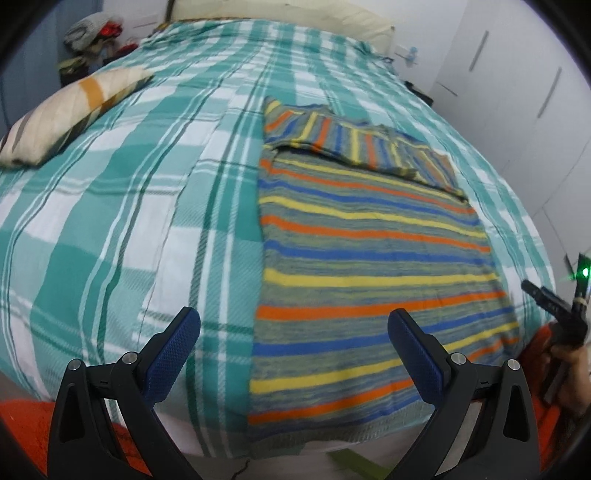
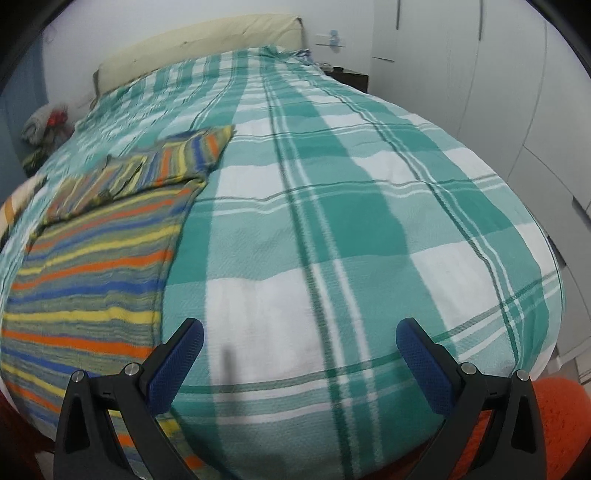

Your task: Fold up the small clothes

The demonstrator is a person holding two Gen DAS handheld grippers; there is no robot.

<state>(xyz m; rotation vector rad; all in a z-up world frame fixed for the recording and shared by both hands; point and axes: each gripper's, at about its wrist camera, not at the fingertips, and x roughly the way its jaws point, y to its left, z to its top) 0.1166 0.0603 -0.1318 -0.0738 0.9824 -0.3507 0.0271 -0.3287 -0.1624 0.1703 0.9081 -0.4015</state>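
Observation:
A striped knit garment [image 1: 369,251] in grey, orange, yellow and blue lies flat on the bed, its far end folded over with a sleeve laid across. My left gripper [image 1: 293,339] hovers open above the bed's near edge, at the garment's left border, holding nothing. In the right wrist view the same garment [image 2: 96,266] lies at the left, and my right gripper [image 2: 299,350] stands open over bare bedcover to the garment's right. The right gripper's body and a hand [image 1: 565,332] show at the right edge of the left wrist view.
A green and white checked bedcover [image 2: 332,206] covers the bed. A cream pillow with an orange stripe [image 1: 70,114] lies at the far left. Clothes are piled [image 1: 96,33] beyond the bed's left corner. White wardrobe doors [image 2: 517,92] stand to the right, and an orange rug [image 2: 557,413] lies below.

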